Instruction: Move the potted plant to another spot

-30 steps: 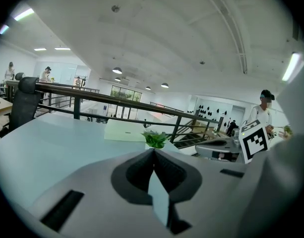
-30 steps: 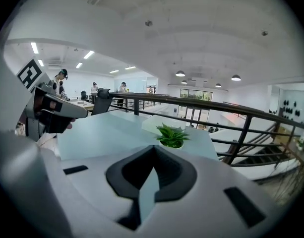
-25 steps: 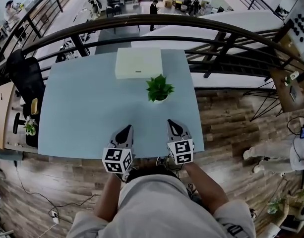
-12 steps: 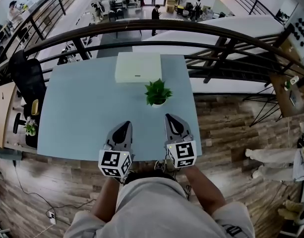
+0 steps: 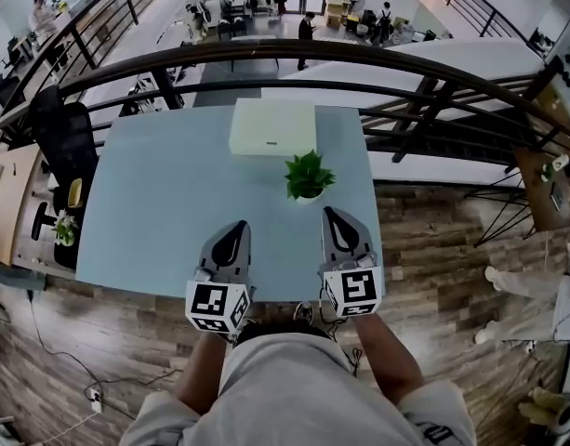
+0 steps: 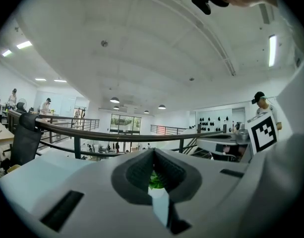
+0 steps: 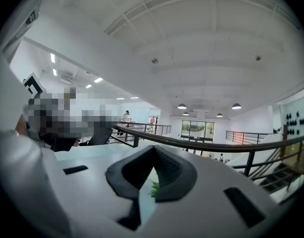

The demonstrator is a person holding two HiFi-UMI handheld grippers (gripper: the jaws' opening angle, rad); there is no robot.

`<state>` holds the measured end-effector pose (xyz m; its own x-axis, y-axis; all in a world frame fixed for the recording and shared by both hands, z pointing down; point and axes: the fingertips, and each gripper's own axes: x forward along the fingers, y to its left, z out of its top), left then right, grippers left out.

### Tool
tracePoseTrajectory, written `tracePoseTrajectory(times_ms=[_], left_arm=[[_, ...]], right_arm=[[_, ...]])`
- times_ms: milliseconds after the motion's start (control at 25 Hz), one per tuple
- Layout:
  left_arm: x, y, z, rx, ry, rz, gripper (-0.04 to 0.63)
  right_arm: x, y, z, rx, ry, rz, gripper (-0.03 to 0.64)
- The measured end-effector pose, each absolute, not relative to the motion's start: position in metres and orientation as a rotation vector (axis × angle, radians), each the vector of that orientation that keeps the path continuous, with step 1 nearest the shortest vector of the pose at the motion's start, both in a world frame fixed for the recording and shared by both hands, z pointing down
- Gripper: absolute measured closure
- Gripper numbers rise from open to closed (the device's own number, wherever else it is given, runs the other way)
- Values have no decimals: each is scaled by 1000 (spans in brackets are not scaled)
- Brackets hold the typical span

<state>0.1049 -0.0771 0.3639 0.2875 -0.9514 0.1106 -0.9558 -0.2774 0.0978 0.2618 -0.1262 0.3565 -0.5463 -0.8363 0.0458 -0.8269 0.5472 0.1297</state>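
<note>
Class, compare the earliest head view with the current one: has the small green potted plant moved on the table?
No. The small green potted plant sits just as before, by the flat white box's near right corner.

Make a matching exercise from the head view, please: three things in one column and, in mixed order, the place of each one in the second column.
Things:
1. potted plant
2. cream box
3. black office chair

Places:
A. beside the left edge of the table
B. at the table's far edge, near the railing
C. on the table, ahead of the right claw

Pairs: 1-C, 2-B, 3-A
</note>
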Motion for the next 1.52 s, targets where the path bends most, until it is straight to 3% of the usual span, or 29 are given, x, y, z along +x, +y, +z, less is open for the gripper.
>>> tracePoseTrajectory(times_ms=[1520], left_arm=[[115, -82, 370, 2419, -1754, 58, 583]], right_arm=[[262, -126, 356, 1436, -2646, -183, 614]])
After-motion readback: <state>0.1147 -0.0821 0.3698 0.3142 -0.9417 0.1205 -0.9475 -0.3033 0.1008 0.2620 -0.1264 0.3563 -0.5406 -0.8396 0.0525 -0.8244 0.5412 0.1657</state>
